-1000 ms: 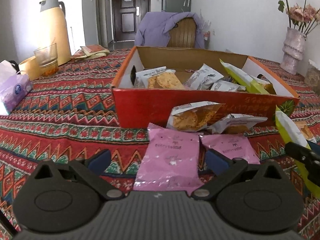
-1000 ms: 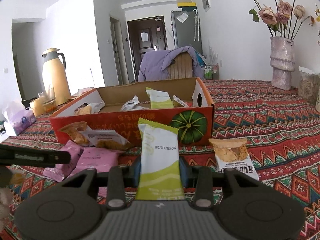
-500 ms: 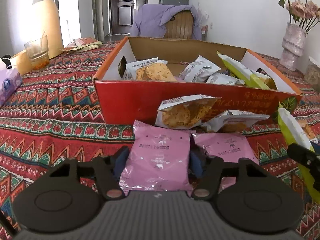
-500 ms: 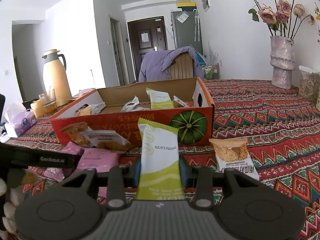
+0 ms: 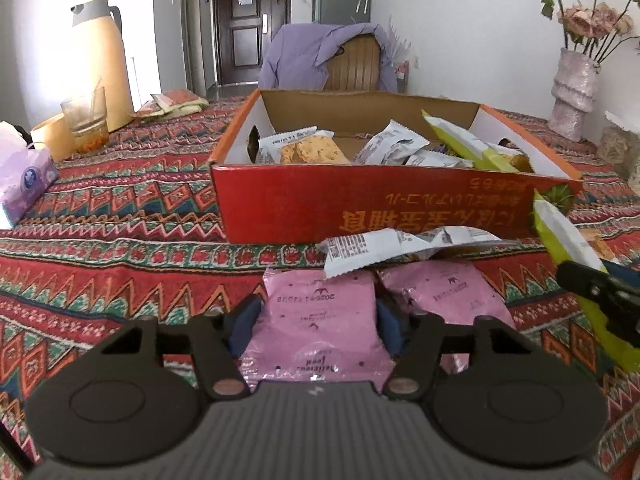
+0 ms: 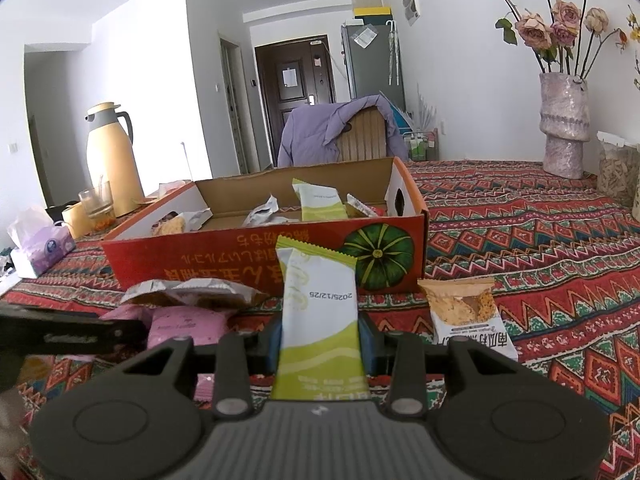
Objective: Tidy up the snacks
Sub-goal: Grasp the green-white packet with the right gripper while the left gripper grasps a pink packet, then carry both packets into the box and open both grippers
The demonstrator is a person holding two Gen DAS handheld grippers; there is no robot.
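My left gripper (image 5: 316, 314) is shut on a pink snack packet (image 5: 320, 344), its blue pads pressing both sides, just above the patterned tablecloth. A second pink packet (image 5: 440, 292) lies beside it on the right, and a white cracker packet (image 5: 392, 248) lies just beyond them. Behind stands the red cardboard box (image 5: 360, 204), open at the top and holding several snack packets. My right gripper (image 6: 320, 334) is shut on an upright green-and-white packet (image 6: 318, 304) in front of the box (image 6: 224, 256). An orange cracker packet (image 6: 460, 312) lies to its right.
A yellow thermos (image 5: 102, 60), a glass (image 5: 86, 120) and a purple tissue pack (image 5: 24, 176) stand at the left. A vase of flowers (image 5: 574, 92) is at the far right. A chair draped with a purple jacket (image 5: 340, 56) stands behind the box.
The left jaws went from wide open around the pink packet to pressed on its sides. The right gripper kept still with the green-and-white packet.
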